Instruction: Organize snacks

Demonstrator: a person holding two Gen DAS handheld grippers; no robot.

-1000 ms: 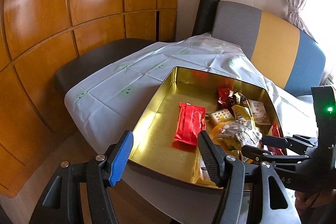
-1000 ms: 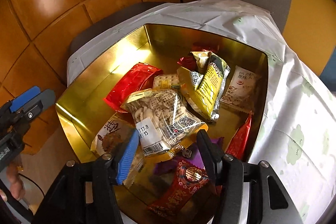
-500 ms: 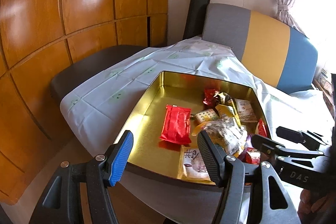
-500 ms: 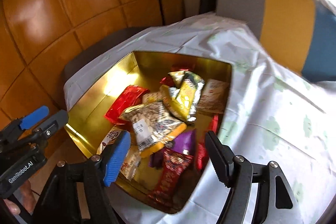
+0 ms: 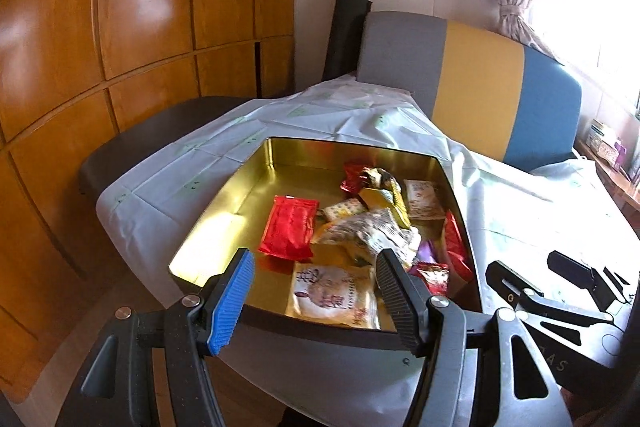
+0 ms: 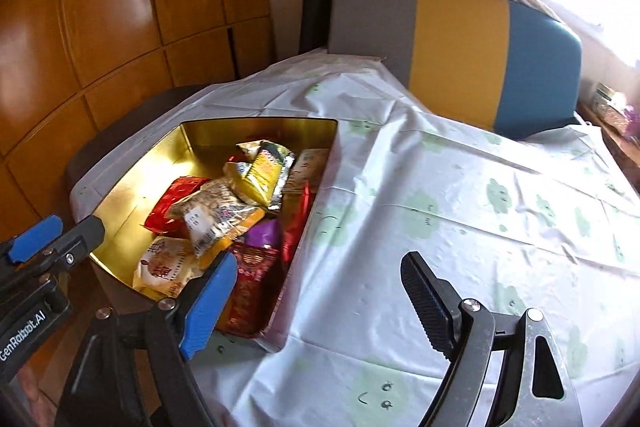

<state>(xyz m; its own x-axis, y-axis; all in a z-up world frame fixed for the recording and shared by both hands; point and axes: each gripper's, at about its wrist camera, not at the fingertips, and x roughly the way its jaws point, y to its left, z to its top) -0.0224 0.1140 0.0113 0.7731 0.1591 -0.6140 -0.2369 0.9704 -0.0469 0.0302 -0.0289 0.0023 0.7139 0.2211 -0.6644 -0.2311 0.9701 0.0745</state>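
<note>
We see an open gold tin (image 5: 256, 183), its inside shiny, sitting in the lower middle of the left wrist view and at the left of the right wrist view. The snacks are heaped toward its right half. A flat red packet (image 5: 289, 227) lies alone near the centre. A clear bag of seeds (image 5: 370, 231) rests on top of the pile, tilted. A pale pouch with red print (image 5: 334, 295) lies flat at the near wall. A yellow bag (image 6: 262, 175) leans behind, and a purple wrapper (image 6: 262, 233) peeks out beside a dark red packet (image 6: 250, 267).
</note>
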